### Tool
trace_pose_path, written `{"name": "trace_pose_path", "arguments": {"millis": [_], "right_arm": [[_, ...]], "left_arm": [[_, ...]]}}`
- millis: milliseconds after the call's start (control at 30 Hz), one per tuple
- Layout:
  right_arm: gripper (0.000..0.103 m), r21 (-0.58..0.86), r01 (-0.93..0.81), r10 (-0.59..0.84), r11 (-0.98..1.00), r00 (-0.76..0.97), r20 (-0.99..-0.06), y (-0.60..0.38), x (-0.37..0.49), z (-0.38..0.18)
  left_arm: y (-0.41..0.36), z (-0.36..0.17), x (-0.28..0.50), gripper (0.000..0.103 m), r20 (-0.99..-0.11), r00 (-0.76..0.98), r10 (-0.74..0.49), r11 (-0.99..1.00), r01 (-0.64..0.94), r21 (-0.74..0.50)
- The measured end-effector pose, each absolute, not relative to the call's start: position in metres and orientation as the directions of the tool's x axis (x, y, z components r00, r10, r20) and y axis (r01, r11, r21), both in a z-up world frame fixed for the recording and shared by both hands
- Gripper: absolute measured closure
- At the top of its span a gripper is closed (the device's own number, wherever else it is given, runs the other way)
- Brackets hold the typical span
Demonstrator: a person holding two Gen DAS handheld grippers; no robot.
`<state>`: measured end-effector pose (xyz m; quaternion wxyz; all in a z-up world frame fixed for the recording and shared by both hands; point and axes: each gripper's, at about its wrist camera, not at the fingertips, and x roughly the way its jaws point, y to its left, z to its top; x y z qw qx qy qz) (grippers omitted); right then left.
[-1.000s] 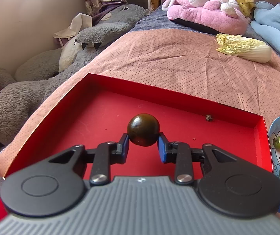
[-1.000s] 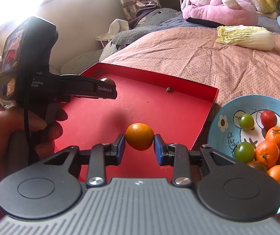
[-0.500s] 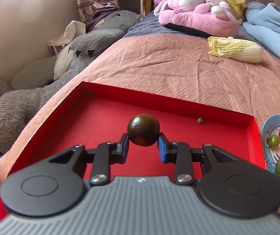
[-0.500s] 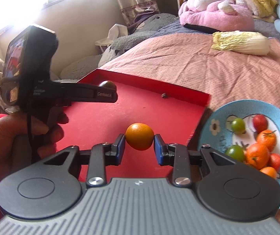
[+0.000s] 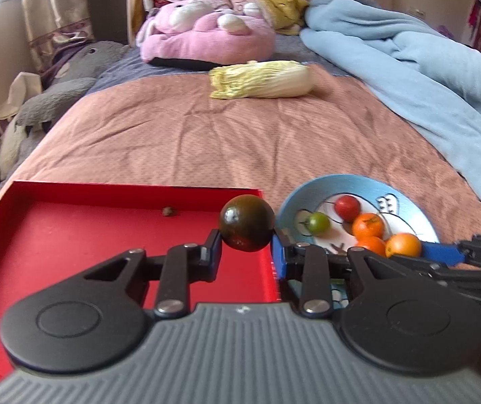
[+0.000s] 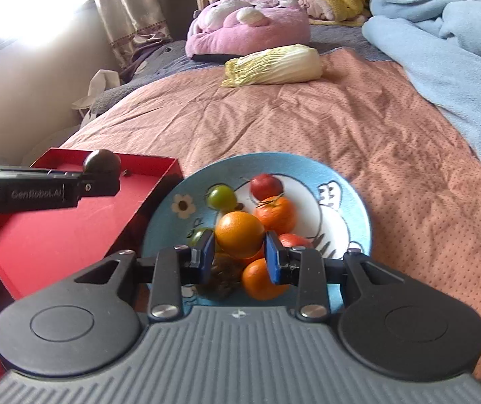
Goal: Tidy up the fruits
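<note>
Bedding in a dotted salmon-pink cover [image 6: 307,128] carries everything you are working with. Your left claw [image 5: 245,247] is clamped on the dark tomato [image 5: 246,222], hanging over the near right corner of the red tray [image 5: 72,235], close to its right wall. Your right claw [image 6: 238,257] is clamped on an orange fruit [image 6: 239,234], held above the near side of the blue plate [image 6: 351,202].

Judging by the task, you are sorting fruit between the two containers, so keep both grips firm until each fruit is low over its spot; round fruit will roll on release. Set the dark tomato well inside the tray, away from the wall, and part the claw only once it rests.

That tray sits just left of the plate, nearly touching it. It holds only a small brown speck [image 5: 167,211] near the far wall. On the plate lie a red tomato [image 6: 265,185], a green tomato [image 6: 220,197], several more orange fruits, another green one and something dark, partly hidden behind the claw. Farther up the bed lie a cabbage [image 6: 274,65], a pink plush [image 6: 250,23] and a blue blanket [image 6: 442,43]
</note>
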<state>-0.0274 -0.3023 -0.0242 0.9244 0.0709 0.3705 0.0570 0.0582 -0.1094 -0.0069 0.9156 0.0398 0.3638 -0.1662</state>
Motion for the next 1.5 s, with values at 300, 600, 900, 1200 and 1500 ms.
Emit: {"name": "trace_pose_path", "arguments": {"millis": [300, 600, 900, 1200, 1500], "right_arm": [[0.062, 0.173, 0.018, 0.108, 0.985, 0.718, -0.687, -0.334, 0.002, -0.039], [0.026, 0.210, 0.034, 0.114, 0.977, 0.749, -0.652, -0.344, -0.014, -0.026], [0.017, 0.214, 0.011, 0.136, 0.977, 0.738, -0.661, -0.343, -0.055, -0.008], [0.015, 0.149, -0.046, 0.138, 0.988, 0.701, -0.700, -0.328, -0.098, 0.008], [0.015, 0.129, -0.109, 0.169, 0.986, 0.622, -0.765, -0.305, -0.134, 0.005]], "left_arm": [[-0.161, -0.026, 0.068, 0.068, -0.710, 0.621, -0.332, 0.900, 0.435, -0.040], [-0.159, -0.030, 0.064, 0.067, -0.720, 0.594, -0.357, 0.889, 0.453, -0.067], [-0.143, -0.008, 0.021, 0.033, -0.680, 0.617, -0.397, 0.863, 0.502, -0.048], [-0.122, 0.008, -0.018, 0.020, -0.658, 0.651, -0.379, 0.881, 0.472, -0.039], [-0.108, 0.023, -0.059, 0.020, -0.640, 0.695, -0.328, 0.903, 0.429, 0.003]]}}
